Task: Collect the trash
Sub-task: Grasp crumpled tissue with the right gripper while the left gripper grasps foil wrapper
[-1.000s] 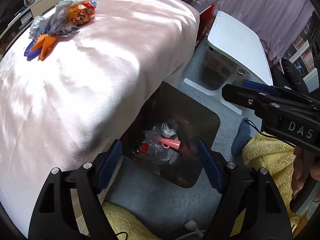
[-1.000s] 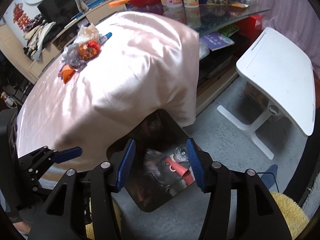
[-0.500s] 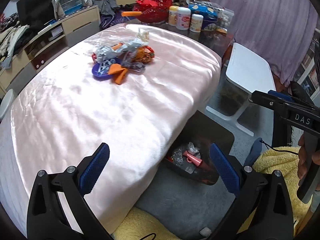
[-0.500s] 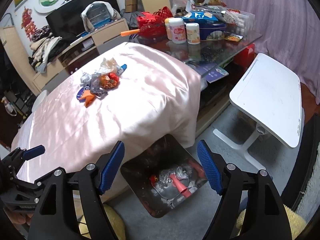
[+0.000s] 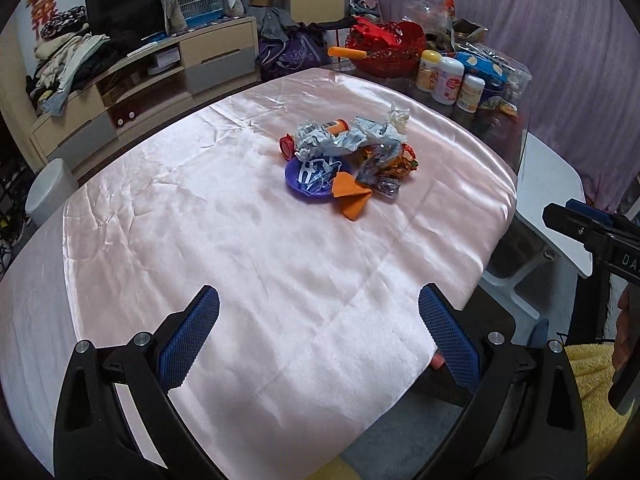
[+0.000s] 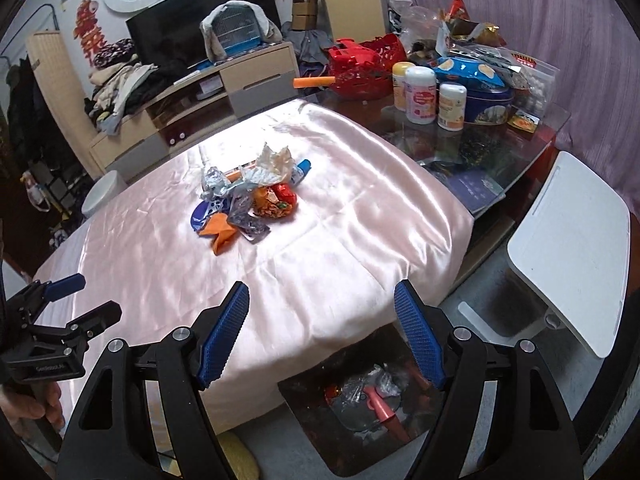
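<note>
Item: heap of crumpled foil wrappers, paper scraps and an orange tube (image 5: pixel 344 152), centre frame on the pink satin tablecloth (image 5: pixel 240 248). Likely light, crushable, slippery; pinch a crumpled edge. Left gripper (image 5: pixel 320 336) and right gripper (image 6: pixel 320 332): jaws spread, empty. Dark waste bin (image 6: pixel 360 400), lower frame.

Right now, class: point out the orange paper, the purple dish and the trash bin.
orange paper (image 5: pixel 350 196), left wrist view, flat middle fold
purple dish (image 5: pixel 294 174), left wrist view, bare left rim
trash bin (image 6: pixel 304 412), right wrist view, dark left wall
</note>
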The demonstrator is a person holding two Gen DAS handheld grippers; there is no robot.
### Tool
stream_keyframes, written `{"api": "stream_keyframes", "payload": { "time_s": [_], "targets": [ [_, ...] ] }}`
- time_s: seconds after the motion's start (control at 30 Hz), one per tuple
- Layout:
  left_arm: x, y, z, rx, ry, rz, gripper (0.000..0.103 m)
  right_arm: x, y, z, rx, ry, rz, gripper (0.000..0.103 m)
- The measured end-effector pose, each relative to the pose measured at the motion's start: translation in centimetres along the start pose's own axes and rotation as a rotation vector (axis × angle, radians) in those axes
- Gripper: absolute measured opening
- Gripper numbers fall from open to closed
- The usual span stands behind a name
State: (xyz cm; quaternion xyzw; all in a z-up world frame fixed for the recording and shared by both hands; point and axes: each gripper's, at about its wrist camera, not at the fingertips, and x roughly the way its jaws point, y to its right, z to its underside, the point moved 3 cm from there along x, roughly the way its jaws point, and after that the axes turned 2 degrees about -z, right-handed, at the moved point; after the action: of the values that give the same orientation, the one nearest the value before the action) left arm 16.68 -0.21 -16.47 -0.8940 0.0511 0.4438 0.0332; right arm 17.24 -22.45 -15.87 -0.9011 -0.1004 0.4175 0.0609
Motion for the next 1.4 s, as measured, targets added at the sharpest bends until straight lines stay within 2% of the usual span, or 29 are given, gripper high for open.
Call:
{"api": "stream_keyframes", "payload": {
  "time_s": [0.27,0.37,0.5,0.7,0.97,1.03,1.13,1.23,1.33,1.4],
  "targets": [
    [3.5,-0.8,-3.5,-0.011,-0.015,0.013,0.094,4.4,-1.3,-5.0,-0.028,-0.006,-0.041,0.076],
    [4.9,-1.1,-5.2,-0.012,-0.017,0.016,0.087,6.4,-1.7,-6.8,-0.032,-0.009,-0.061,0.075],
    [7.2,-1.5,-6.8,-0.002,-0.039,0.028,0.077,9.3,-2.2,-8.6,-0.028,-0.031,-0.097,0.065],
    [10.6,-3.2,-8.7,-0.038,-0.063,0.030,0.066,12.8,-3.2,-10.0,-0.039,-0.055,-0.120,0.059],
    [13.1,-3.0,-12.6,-0.018,-0.033,0.036,0.063,15.8,-2.6,-11.1,-0.023,-0.076,-0.132,0.050],
    [13.9,-2.5,-13.3,-0.008,-0.039,0.041,0.061,16.4,-2.6,-11.2,-0.030,-0.084,-0.133,0.039],
    [15.1,-1.7,-13.8,0.012,-0.053,0.053,0.054,16.8,-2.4,-11.2,-0.041,-0.088,-0.133,0.016],
    [16.1,-1.0,-13.9,0.027,-0.070,0.067,0.044,16.9,-1.7,-11.2,-0.045,-0.084,-0.126,0.012],
    [16.4,-0.7,-13.9,0.042,-0.064,0.047,0.032,16.6,-1.1,-11.2,-0.045,-0.075,-0.119,0.010],
    [16.3,-0.6,-13.9,0.034,-0.065,0.066,0.019,16.2,-0.8,-11.4,-0.046,-0.066,-0.115,0.010]
  ]
}}
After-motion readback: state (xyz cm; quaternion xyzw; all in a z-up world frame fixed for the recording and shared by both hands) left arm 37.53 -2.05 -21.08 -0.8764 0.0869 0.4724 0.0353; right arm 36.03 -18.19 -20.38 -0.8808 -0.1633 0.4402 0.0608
